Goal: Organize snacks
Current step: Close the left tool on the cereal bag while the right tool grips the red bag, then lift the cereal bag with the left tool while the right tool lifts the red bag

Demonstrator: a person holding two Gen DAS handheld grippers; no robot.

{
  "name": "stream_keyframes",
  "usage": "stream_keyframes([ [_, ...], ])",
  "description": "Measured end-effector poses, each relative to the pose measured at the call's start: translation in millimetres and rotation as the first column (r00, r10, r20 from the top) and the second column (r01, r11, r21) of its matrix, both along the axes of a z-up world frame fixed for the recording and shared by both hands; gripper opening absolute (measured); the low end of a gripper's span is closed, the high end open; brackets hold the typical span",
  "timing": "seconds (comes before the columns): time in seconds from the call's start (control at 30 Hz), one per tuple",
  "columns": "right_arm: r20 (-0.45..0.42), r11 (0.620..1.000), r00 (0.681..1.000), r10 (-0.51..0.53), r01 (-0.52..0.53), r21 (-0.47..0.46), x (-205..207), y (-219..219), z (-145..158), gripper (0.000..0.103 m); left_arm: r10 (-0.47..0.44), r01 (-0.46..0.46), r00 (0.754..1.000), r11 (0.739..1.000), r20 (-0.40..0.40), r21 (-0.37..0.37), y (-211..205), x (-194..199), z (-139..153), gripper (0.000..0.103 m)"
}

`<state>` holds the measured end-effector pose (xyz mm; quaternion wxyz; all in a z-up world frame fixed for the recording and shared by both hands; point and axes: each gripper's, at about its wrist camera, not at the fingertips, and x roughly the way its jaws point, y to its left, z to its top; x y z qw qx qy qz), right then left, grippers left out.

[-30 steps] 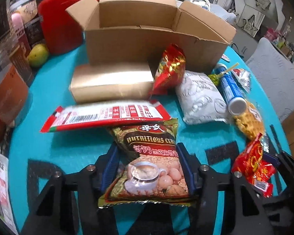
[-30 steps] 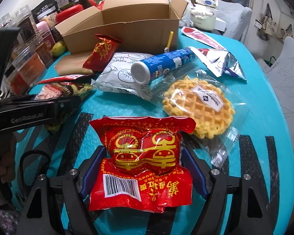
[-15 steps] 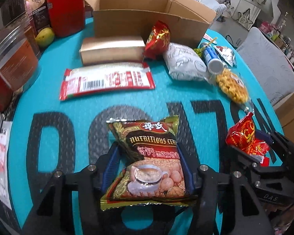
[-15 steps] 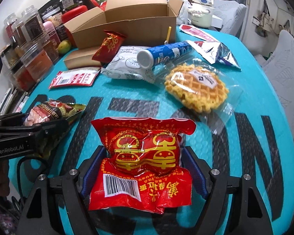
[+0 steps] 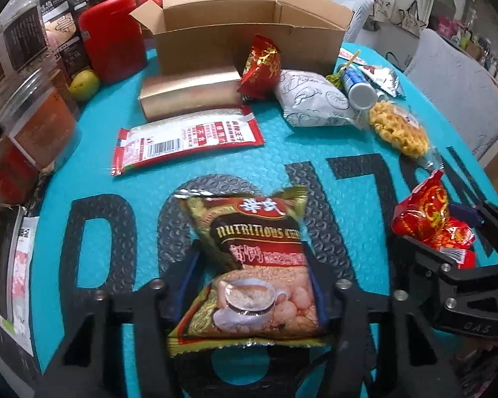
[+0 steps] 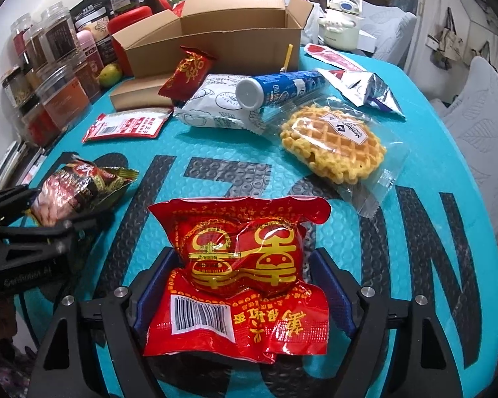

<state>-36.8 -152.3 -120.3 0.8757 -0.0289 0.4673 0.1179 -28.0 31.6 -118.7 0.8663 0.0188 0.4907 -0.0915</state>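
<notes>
My left gripper [image 5: 252, 275] is shut on a brown cereal packet [image 5: 252, 265] and holds it above the near part of the teal mat; the packet also shows in the right wrist view [image 6: 79, 189]. My right gripper [image 6: 242, 285] is shut on a red snack packet [image 6: 239, 275], which also shows in the left wrist view [image 5: 428, 215] at the right. An open cardboard box [image 5: 245, 33] stands at the far side of the table; it shows in the right wrist view [image 6: 222, 33] too.
Before the box lie a gold box [image 5: 189, 94], a flat red-white packet [image 5: 186, 139], a small red packet [image 5: 260, 66], a white bag [image 6: 219, 106], a blue tube [image 6: 279, 88], a waffle [image 6: 332, 142] and a silver packet [image 6: 362, 89]. Jars [image 6: 59, 96] line the left edge.
Both grippers have drawn back and risen from the pile of snacks near the box, each still holding its packet. The box and the loose snacks now sit farther off.
</notes>
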Motion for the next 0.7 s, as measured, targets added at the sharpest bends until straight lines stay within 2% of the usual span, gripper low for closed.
stream_keyframes([
  [0.1,-0.011,0.999,1.0,-0.001,0.001,0.034,0.2,-2.0,4.2,0.078,-0.01,0.008,1.0,0.997,-0.026,-0.078,1.8,4.8,3.1,0.049],
  [0.37,-0.001,0.996,1.0,0.025,-0.025,0.083,-2.3,-2.0,18.2,0.077,-0.023,0.027,0.998,0.996,0.051,-0.083,0.6,-9.1,30.0,0.049],
  [0.7,0.098,0.99,0.992,0.082,-0.093,0.108,1.8,6.4,56.5,0.077,-0.03,0.046,0.989,0.993,0.147,-0.112,-7.6,4.6,64.3,0.049],
])
